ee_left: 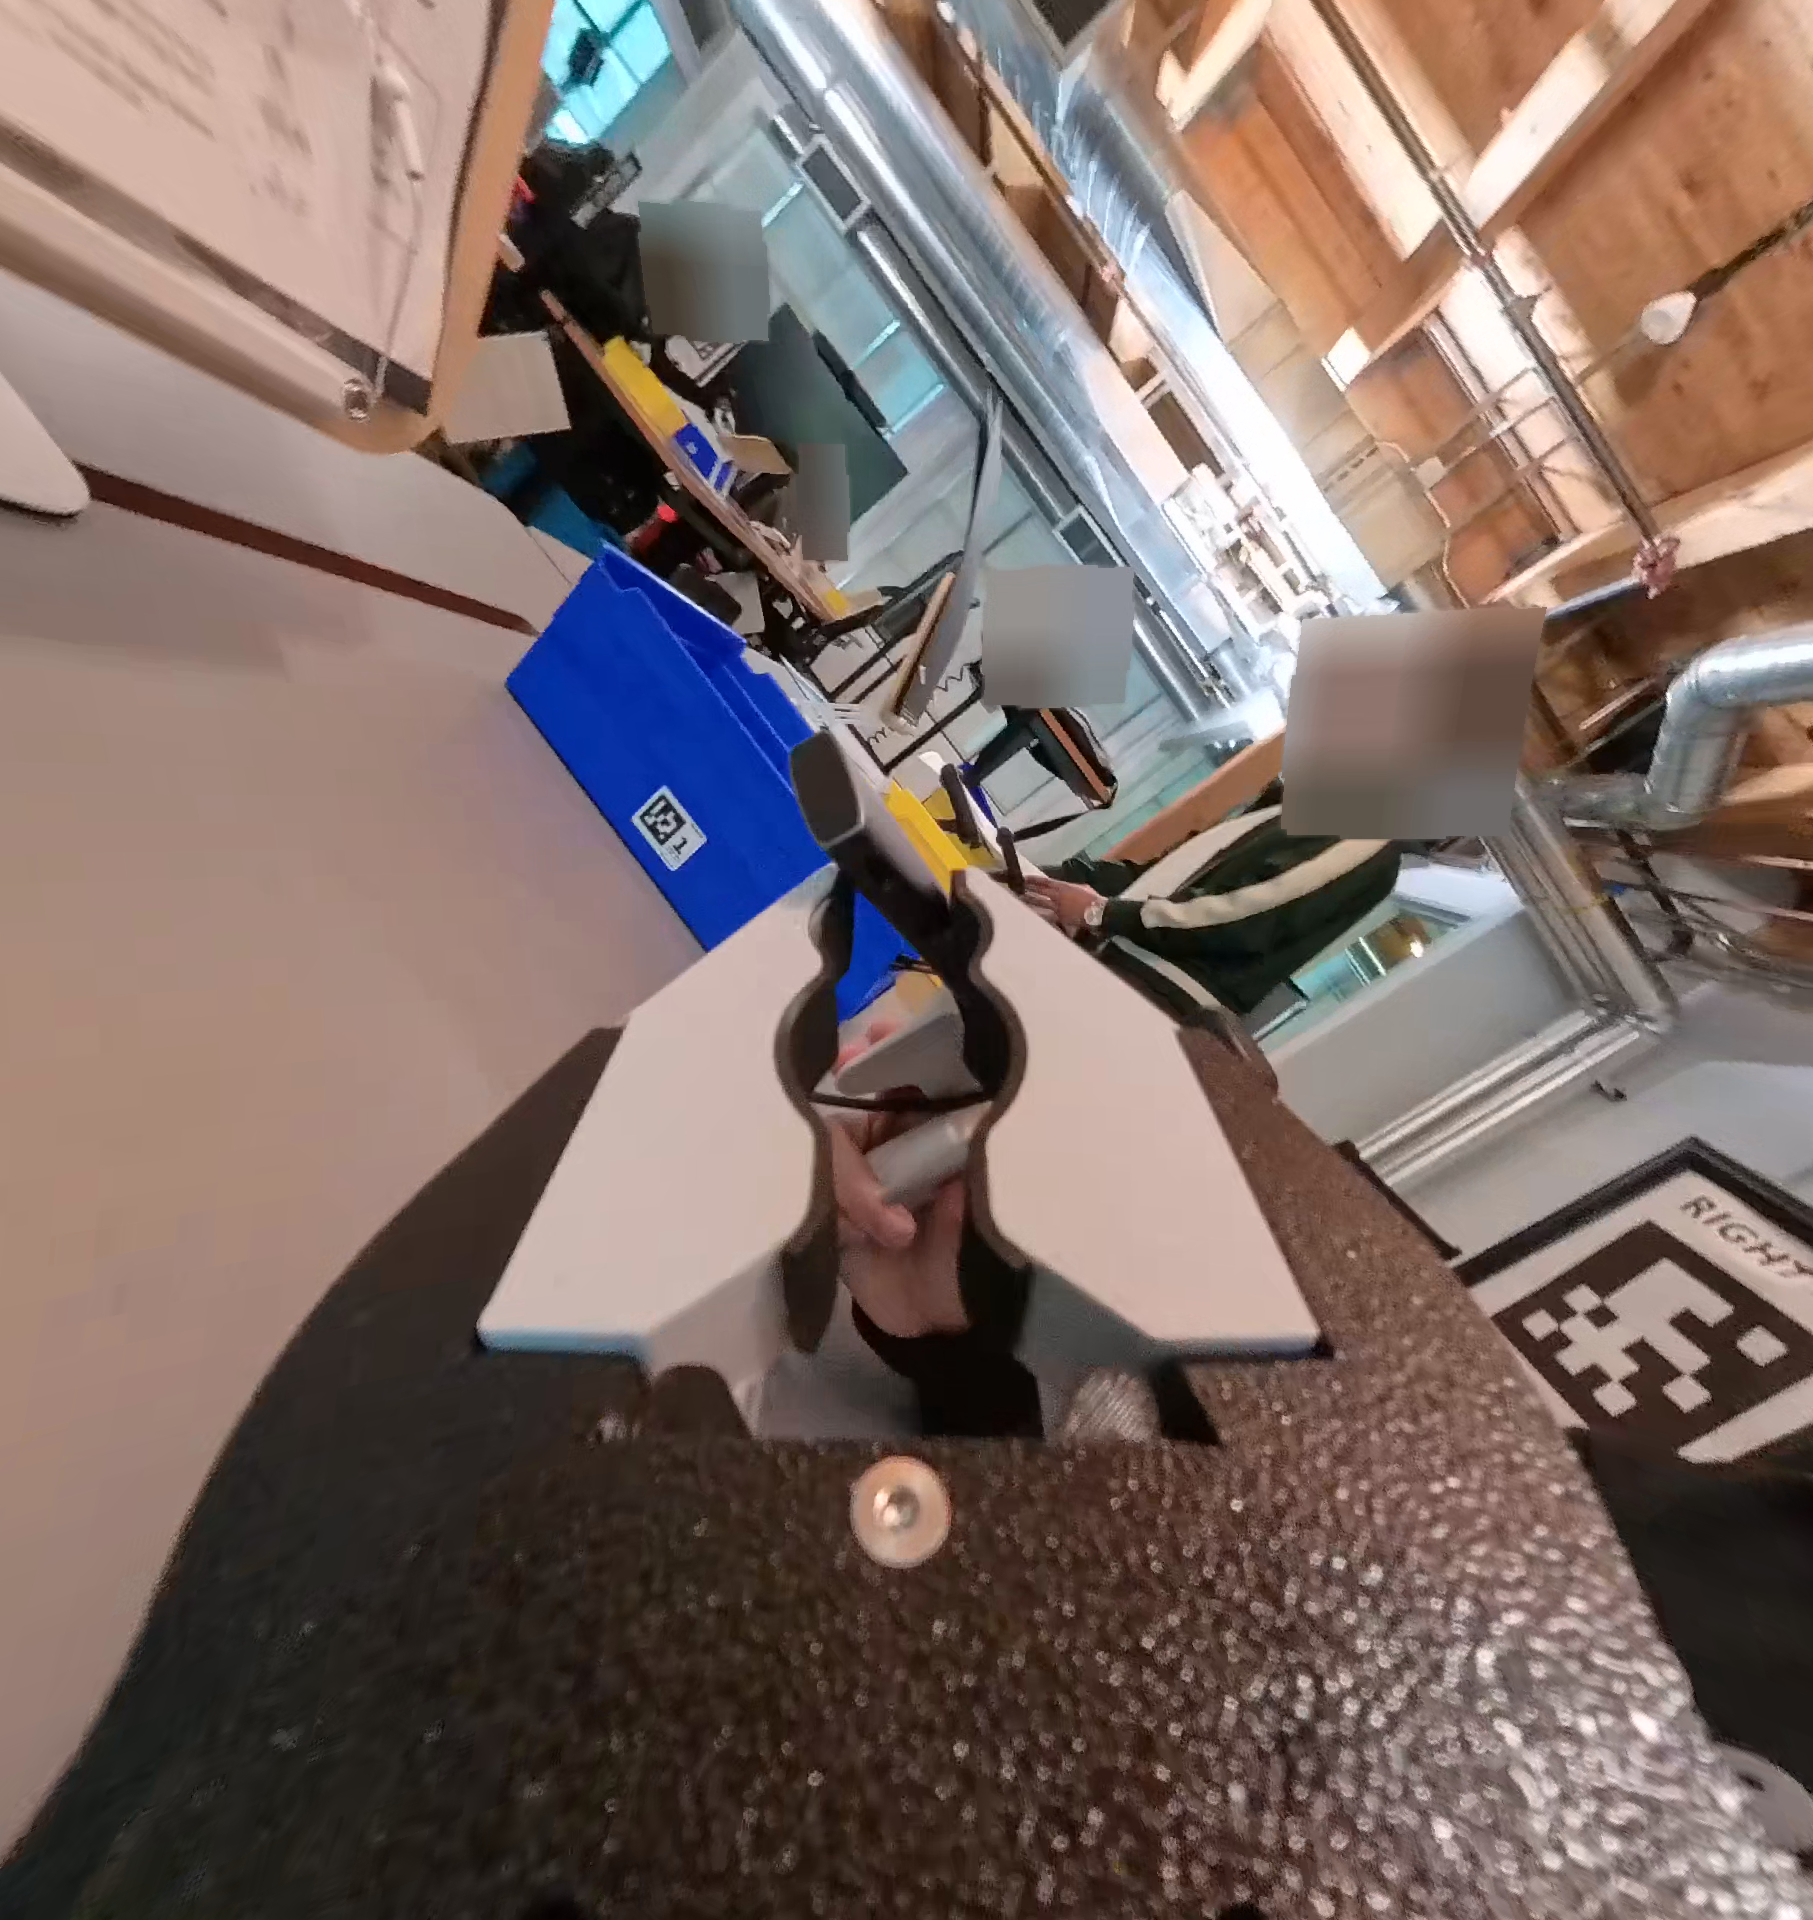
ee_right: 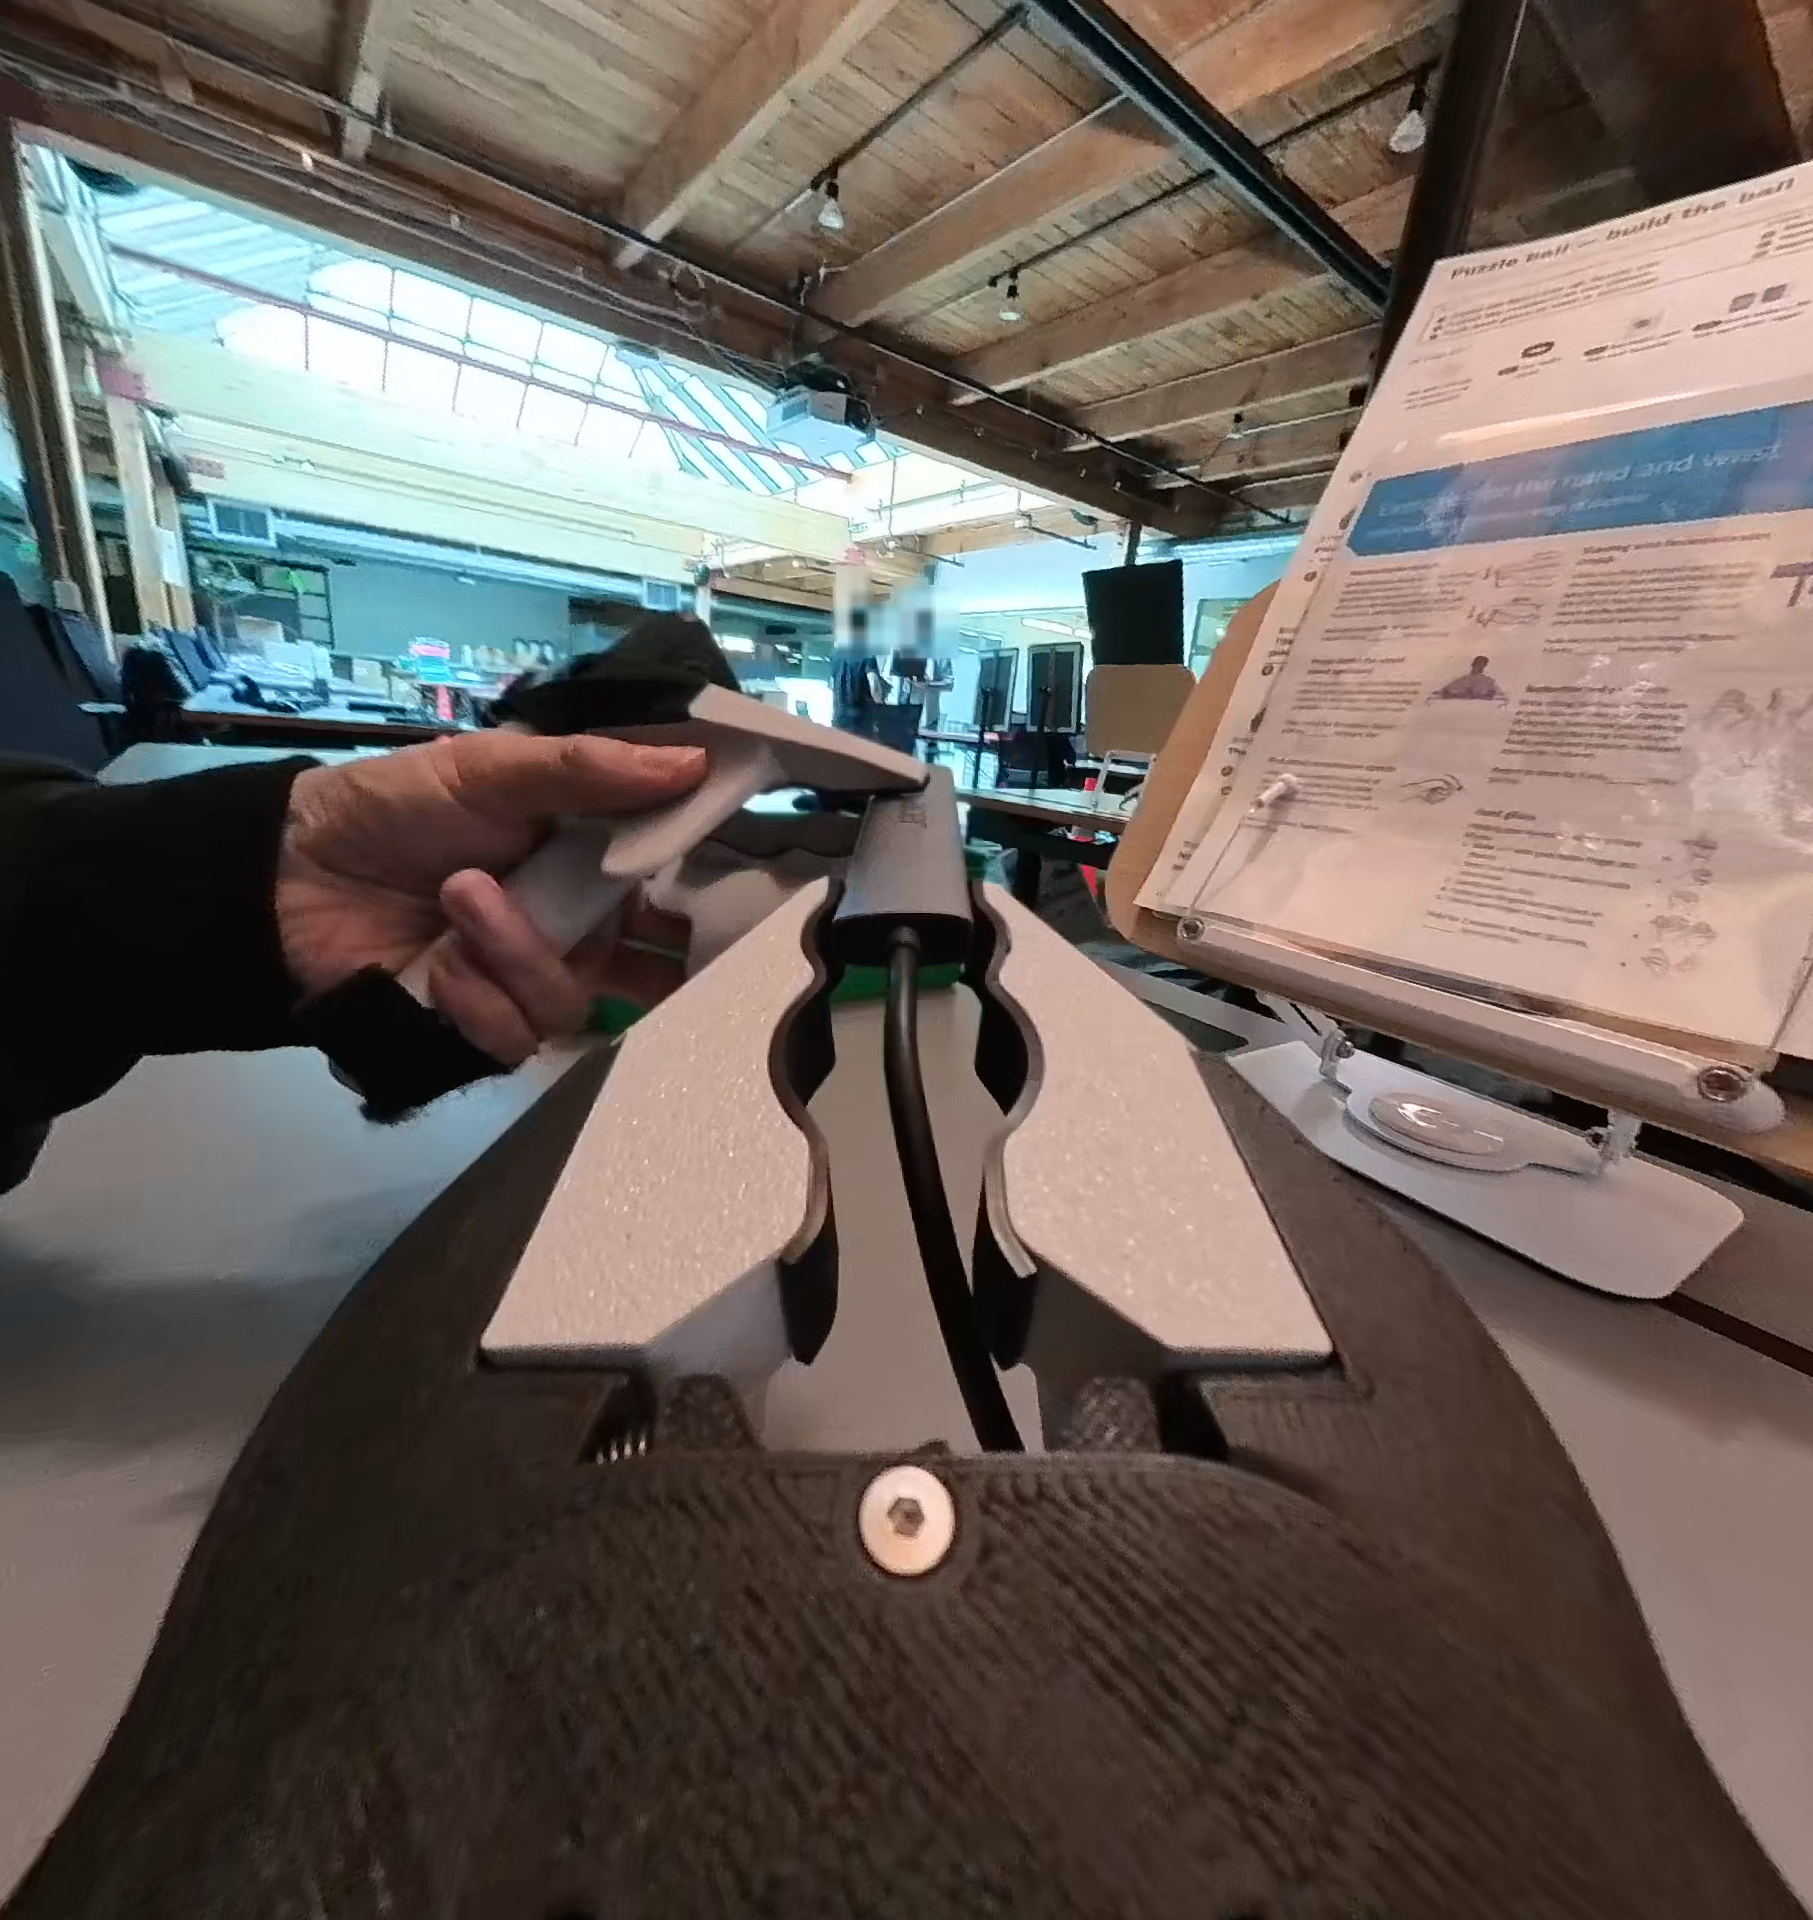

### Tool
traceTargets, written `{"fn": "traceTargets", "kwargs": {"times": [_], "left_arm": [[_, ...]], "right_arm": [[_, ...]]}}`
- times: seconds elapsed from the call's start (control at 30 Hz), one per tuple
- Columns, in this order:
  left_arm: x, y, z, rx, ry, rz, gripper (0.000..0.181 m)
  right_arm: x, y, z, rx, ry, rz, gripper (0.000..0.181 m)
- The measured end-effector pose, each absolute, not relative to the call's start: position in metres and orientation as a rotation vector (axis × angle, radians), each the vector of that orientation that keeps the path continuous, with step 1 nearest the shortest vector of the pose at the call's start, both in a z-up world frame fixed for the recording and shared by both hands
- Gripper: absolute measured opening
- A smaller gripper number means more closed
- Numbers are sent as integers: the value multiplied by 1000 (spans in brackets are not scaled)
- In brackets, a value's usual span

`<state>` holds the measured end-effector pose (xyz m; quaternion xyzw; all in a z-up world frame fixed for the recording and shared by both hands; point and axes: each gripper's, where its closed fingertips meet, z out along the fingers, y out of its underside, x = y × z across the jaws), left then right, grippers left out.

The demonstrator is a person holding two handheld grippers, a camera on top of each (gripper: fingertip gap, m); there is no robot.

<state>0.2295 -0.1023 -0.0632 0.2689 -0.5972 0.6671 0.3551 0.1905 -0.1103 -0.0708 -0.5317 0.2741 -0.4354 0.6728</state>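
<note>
A grey adapter [ee_right: 897, 862] with a black cable [ee_right: 912, 1143] is held between both grippers above the white table [ee_right: 154, 1247]. My right gripper [ee_right: 907, 894] is shut on the adapter's cable end, and the cable runs back between its fingers. My left gripper [ee_left: 900, 899] is closed on the adapter's other end, with the adapter's dark end face [ee_left: 832, 805] sticking out past its tips. In the right wrist view a hand [ee_right: 445, 831] holds the left gripper [ee_right: 907, 777], which comes in from the left. The right gripper's marker tag [ee_left: 1660, 1340] shows at lower right.
A blue bin [ee_left: 673, 748] stands on the table beyond the left gripper, with a yellow part [ee_left: 923, 842] beside it. A clear document stand [ee_right: 1504, 727] on a white base [ee_right: 1504, 1195] stands close on the right. Green pieces [ee_right: 611, 1013] lie behind the fingers. People work at desks farther back. The tips of one gripper are about 5 centimetres away from the tips of the other.
</note>
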Motion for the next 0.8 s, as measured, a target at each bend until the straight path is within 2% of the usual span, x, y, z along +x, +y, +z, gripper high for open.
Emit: {"fn": "traceTargets", "kwargs": {"times": [0.27,0.6,0.67,0.8], "left_arm": [[233,-105,-68,839,-1388,1610,7],[232,-112,-69,952,-1277,1594,6],[231,-113,-66,966,-1245,1601,6],[230,-115,-64,999,-1195,1605,7]], "right_arm": [[199,-111,-85,-1238,655,-1050,22],[201,-113,-84,-1212,667,-1115,23],[203,-115,-86,-1230,668,-1160,28],[199,-116,-80,-1219,637,-1198,22]]}}
